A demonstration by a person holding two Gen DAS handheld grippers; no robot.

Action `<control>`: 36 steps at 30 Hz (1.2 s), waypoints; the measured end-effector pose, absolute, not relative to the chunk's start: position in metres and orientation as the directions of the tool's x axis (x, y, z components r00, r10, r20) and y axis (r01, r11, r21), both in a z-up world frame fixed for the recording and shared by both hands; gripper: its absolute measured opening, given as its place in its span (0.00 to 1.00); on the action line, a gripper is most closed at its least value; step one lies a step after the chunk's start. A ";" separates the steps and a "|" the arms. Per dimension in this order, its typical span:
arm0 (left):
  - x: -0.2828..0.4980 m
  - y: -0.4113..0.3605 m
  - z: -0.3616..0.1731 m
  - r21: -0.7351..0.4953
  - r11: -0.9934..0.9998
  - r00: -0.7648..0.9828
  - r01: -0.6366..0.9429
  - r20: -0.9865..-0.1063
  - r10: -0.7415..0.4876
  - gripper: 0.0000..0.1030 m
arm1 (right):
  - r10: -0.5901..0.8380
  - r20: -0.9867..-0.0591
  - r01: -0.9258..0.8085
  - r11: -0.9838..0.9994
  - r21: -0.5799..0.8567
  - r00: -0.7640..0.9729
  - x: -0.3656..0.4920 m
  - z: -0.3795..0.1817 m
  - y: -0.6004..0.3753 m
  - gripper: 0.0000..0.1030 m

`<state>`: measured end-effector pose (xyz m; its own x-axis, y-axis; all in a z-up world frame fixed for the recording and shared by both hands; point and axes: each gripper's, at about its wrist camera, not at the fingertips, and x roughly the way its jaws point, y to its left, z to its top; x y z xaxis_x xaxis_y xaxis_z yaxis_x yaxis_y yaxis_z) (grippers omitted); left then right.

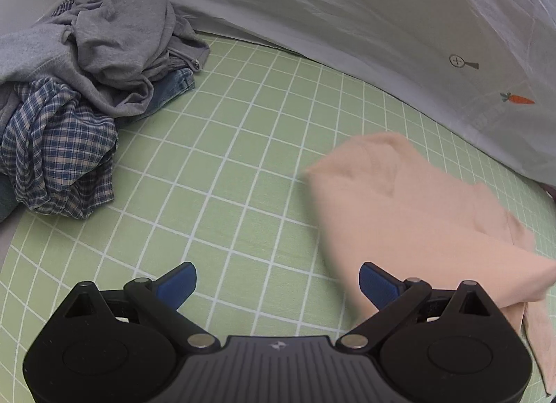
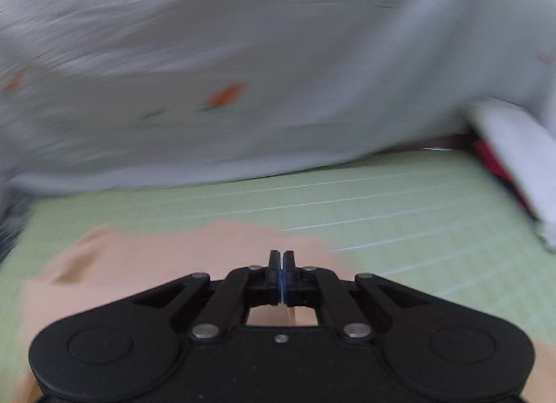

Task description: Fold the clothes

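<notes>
While the peach garment [image 1: 417, 215] hung half-lifted over the green grid mat [image 1: 226, 166], the likeliest trouble was a lost or lopsided grip.

Largest in view, the pale sheet [image 1: 312, 20] with carrot prints walled the mat's far edge, and a swung cloth could have snagged on it. Next, the heap of unfolded clothes [image 1: 80, 83] filled the mat's far left corner, near enough that a wide sweep might have dragged a piece along. The peach garment lay toward the mat's right side, blurred, one end raised. The right gripper [image 2: 281, 257] had its fingers pressed together; whether peach cloth was caught between them could not be told, and a thin pinch might have slipped. The left gripper [image 1: 278, 281] stood spread wide and empty, so an unsupported corner could have drooped and creased.
</notes>
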<state>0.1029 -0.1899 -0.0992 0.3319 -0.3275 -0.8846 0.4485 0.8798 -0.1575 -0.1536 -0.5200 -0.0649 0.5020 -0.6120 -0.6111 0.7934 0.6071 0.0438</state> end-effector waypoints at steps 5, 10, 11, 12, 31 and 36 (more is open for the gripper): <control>0.085 -0.192 -0.085 -0.114 0.884 0.374 0.454 -0.876 -0.305 0.96 | -0.683 -0.619 0.874 0.485 0.010 0.386 -0.184 -0.078 -0.561 0.02; 0.055 -0.176 -0.059 -0.112 0.888 0.428 0.447 -0.844 -0.322 0.96 | -0.656 -0.624 0.858 0.512 0.044 0.423 -0.202 -0.078 -0.538 0.63; 0.047 -0.171 -0.054 -0.117 0.889 0.441 0.444 -0.835 -0.330 0.96 | -0.647 -0.623 0.851 0.522 0.060 0.440 -0.205 -0.077 -0.528 0.73; 0.039 -0.164 -0.050 -0.123 0.889 0.451 0.442 -0.826 -0.339 0.96 | -0.637 -0.621 0.843 0.533 0.075 0.458 -0.209 -0.077 -0.517 0.78; -0.019 -0.068 -0.081 -0.179 0.762 0.335 0.622 -0.819 -0.466 0.96 | -0.449 -0.735 0.749 0.652 0.120 0.509 -0.191 -0.092 -0.273 1.00; -0.029 -0.051 -0.099 -0.168 0.716 0.291 0.677 -0.833 -0.471 0.96 | -0.413 -0.759 0.741 0.659 0.133 0.503 -0.178 -0.110 -0.228 0.97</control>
<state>-0.0294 -0.0508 -0.0991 0.2911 -0.4707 -0.8329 0.6771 0.7164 -0.1682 -0.1781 -0.2280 -0.1103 0.5032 -0.4132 -0.7590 0.7408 0.6585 0.1327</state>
